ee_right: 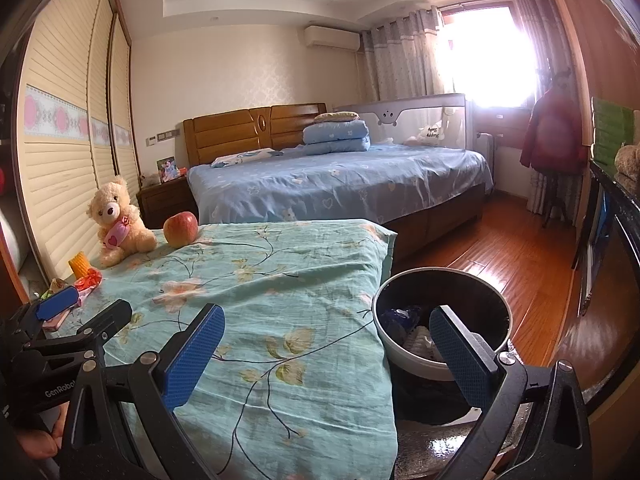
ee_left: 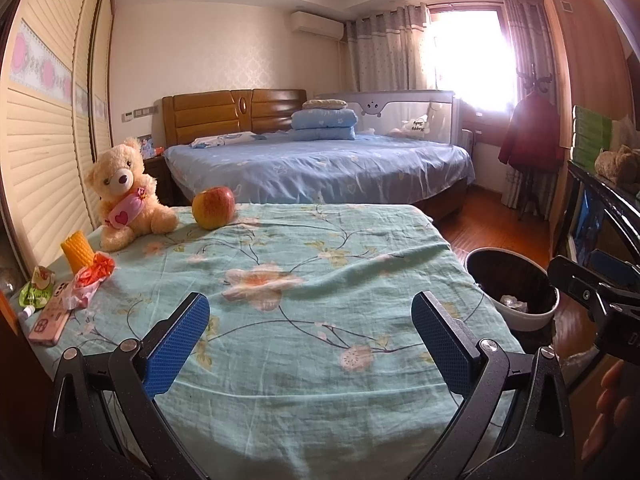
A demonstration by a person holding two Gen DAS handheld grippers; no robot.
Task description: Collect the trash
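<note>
A crumpled red-and-clear plastic wrapper (ee_left: 90,280) lies at the left edge of the table with the teal floral cloth (ee_left: 320,280); it also shows in the right wrist view (ee_right: 89,282). A green snack packet (ee_left: 38,290) lies beside it. A black-lined trash bin (ee_left: 516,284) stands on the floor right of the table, holding some trash; in the right wrist view the bin (ee_right: 440,300) is close ahead. My left gripper (ee_left: 310,344) is open and empty over the cloth. My right gripper (ee_right: 326,354) is open and empty, straddling the table's right edge and the bin.
A teddy bear (ee_left: 124,192), an apple (ee_left: 213,207), a yellow corn-shaped object (ee_left: 78,250) and a pink phone (ee_left: 50,320) sit on the table's left side. A blue bed (ee_left: 320,164) lies beyond. Dark furniture (ee_left: 608,208) lines the right wall.
</note>
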